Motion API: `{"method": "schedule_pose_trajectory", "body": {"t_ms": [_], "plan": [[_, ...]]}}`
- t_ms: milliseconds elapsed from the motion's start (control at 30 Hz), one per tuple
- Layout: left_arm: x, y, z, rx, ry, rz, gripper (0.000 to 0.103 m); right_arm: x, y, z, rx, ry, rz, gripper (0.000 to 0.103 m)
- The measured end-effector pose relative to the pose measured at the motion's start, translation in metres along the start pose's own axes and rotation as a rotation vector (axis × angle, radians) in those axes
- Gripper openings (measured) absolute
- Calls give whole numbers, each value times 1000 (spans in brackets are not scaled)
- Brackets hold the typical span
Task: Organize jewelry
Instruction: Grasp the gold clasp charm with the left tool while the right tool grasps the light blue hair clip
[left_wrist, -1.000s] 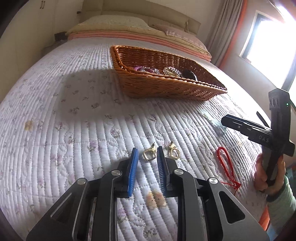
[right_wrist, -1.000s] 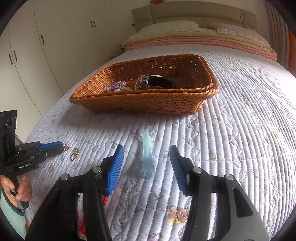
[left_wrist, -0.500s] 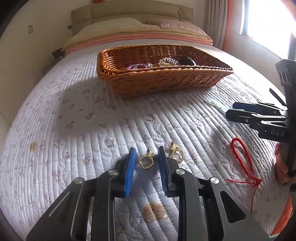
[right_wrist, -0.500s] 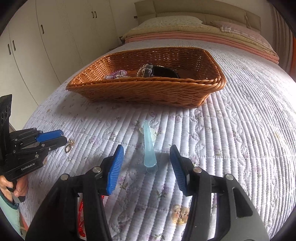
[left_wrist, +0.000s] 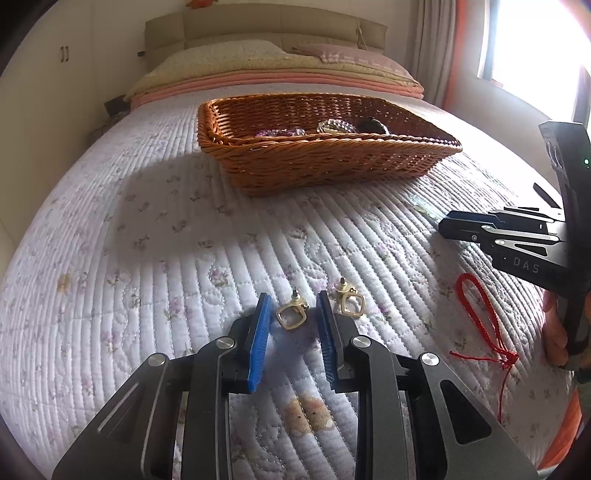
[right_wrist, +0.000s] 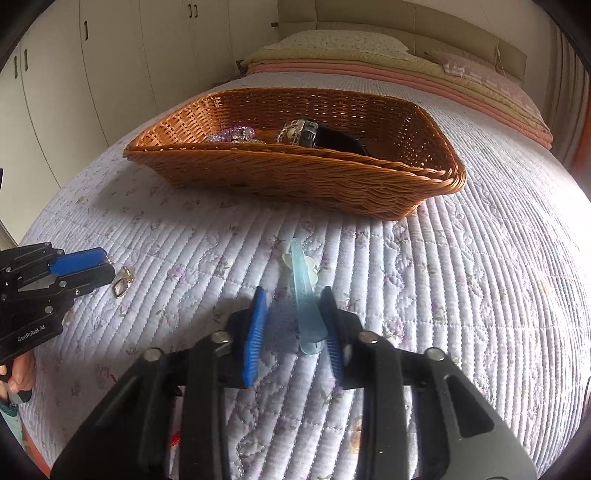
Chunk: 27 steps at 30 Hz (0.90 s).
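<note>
The left gripper (left_wrist: 291, 325) sits low over the quilted bed (left_wrist: 147, 236), its blue pads parted narrowly with a gold earring (left_wrist: 291, 316) lying between the tips, touching neither as far as can be seen. A second gold earring (left_wrist: 349, 301) lies just beyond its right finger, outside the gap. Farther to the right of it a red cord (left_wrist: 480, 317) lies on the quilt. The right gripper (right_wrist: 293, 325) is likewise partly spread, and a pale blue hair clip (right_wrist: 304, 295) lies lengthwise between its pads, close against the right pad; whether it touches I cannot tell. Ahead of both grippers stands a wicker basket (right_wrist: 295, 177) holding beaded bracelets (right_wrist: 232, 133) and a dark watch (right_wrist: 325, 138). The right gripper's body reads "DAS" in the left wrist view; the left gripper's body reads "GenRobot.AI" in the right wrist view. Each gripper points forward toward the basket, tilted down to the bed, with a hand (left_wrist: 557, 332) wrapped around the right one's handle.
</note>
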<state>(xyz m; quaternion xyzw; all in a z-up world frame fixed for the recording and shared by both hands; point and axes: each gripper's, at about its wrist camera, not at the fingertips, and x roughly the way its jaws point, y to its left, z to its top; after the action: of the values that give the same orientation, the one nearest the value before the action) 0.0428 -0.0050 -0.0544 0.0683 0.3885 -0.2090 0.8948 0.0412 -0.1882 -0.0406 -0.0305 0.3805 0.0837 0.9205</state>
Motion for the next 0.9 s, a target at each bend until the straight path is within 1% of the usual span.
{"method": "schedule_pose_trajectory", "body": {"t_ms": [67,267,467,667,900], "plan": [[-1,-2,-1,9,-6,23,15,-1,2,-1,-17,-9,-2,11],[-9,-9,-2,39,-44,30,14,-11,6,-3,-42,-55,11,11],[-27,-8,3,30,-113,29,14,-25,2,-3,-33,-86,41,11],[-54,-16,24,34,-202,10,14,-50,1,3,-35,-128,68,11],[-75,-31,55,62,-285,-28,14,-86,-20,30,27,-195,158,11]]}}
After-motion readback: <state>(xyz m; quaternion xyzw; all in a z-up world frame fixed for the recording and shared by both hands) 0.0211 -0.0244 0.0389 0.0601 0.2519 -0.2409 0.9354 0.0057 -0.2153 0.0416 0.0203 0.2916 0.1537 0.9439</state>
